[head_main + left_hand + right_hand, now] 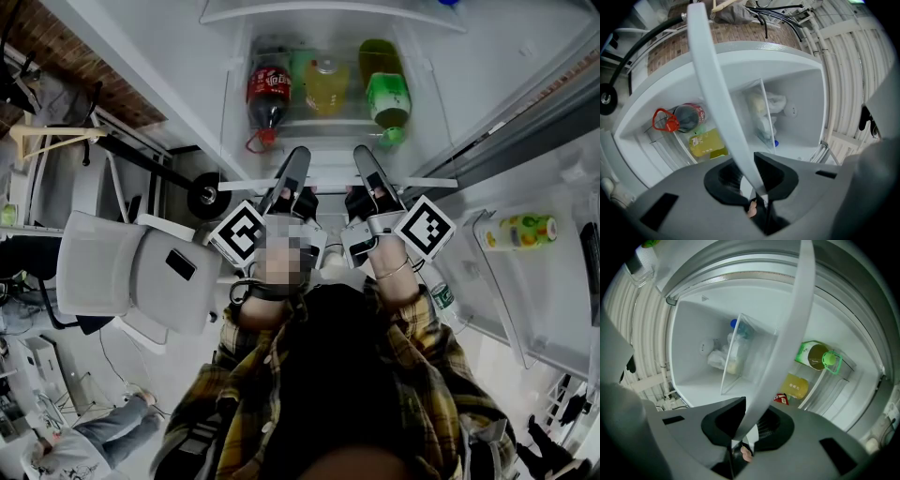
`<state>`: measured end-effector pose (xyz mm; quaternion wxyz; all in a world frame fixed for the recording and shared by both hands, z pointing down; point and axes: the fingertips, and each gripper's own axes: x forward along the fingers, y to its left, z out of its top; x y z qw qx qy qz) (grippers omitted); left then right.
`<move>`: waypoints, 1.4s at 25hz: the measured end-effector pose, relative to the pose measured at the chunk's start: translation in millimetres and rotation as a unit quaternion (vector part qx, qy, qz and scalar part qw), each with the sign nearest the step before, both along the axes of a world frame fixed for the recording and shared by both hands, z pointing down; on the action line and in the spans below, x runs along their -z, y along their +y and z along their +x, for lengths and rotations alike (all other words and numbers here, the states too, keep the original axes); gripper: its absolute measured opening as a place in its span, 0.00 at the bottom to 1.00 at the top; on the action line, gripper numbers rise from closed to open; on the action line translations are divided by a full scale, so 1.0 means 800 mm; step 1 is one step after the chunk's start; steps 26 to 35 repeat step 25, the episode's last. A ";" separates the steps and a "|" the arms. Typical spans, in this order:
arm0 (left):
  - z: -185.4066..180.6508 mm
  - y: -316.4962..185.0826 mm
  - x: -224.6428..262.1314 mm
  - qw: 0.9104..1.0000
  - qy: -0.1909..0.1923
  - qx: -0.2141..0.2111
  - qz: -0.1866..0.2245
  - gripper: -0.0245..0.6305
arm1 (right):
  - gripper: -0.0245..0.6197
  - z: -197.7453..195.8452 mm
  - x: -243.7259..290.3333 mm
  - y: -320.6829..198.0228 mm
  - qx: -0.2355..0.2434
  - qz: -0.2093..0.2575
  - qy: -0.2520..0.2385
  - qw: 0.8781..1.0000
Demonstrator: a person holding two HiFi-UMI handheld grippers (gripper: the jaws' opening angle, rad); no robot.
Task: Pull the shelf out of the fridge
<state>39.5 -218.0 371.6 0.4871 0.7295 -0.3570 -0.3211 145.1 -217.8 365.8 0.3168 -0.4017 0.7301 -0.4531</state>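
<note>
The fridge shelf shows in the head view as a clear pane with a white front strip [433, 182] across the open fridge. My left gripper [298, 161] and right gripper [365, 159] reach side by side over the middle of that strip. In the left gripper view the white strip [711, 79] runs down into my left gripper [751, 172], whose jaws are shut on it. The right gripper view shows the same strip [794, 319] pinched in my right gripper [746, 422].
Beyond the strip lie a cola bottle [267, 96], a yellow bottle [326, 86] and a green bottle [385, 96]. The open fridge door at the right carries a small bottle [525, 230]. A white chair [131, 272] stands at the left.
</note>
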 end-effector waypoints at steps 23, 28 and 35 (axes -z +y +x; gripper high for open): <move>0.000 0.006 0.004 1.000 0.000 -0.001 -0.001 0.13 | 0.12 0.000 0.006 0.005 0.001 0.002 0.002 1.000; -0.001 0.004 0.005 1.000 -0.004 -0.001 -0.001 0.13 | 0.12 -0.001 0.007 0.004 0.002 0.001 0.000 1.000; -0.001 0.004 0.005 1.000 -0.004 -0.001 -0.001 0.13 | 0.12 -0.001 0.007 0.004 0.002 0.001 0.000 1.000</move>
